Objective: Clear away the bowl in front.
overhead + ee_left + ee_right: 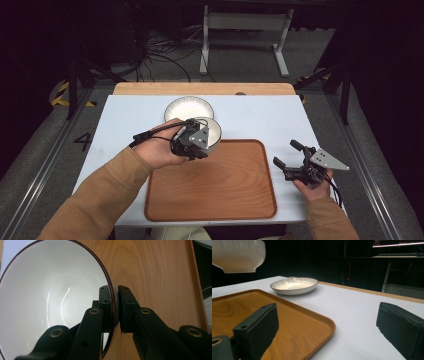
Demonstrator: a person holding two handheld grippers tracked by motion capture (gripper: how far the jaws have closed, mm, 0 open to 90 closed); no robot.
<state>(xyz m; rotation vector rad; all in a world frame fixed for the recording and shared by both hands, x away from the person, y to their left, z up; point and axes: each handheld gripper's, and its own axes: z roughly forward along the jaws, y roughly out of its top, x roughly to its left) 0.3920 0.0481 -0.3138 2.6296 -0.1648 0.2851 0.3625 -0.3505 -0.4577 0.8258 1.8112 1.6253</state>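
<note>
Now, bowl [50,302]: glazed, slick, brittle, above tray [225,190].
Hold: left gripper [115,307] fingers pinch rim.
Right gripper [290,155]: fingers spread, beside tray.

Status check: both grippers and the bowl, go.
Left hand-held gripper shut on bowl rim, bowl lifted above tray. Right hand-held gripper open, idle beside tray. Plate behind, nothing blocking.

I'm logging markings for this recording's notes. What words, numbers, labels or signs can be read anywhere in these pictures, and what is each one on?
"4": a dark numeral on the grey floor, left of the table in the high view.
Screen at the top right of the right gripper view: bright lines, too blurred to read.
Bowl, plate, tray and both grippers: no markings visible.
</note>
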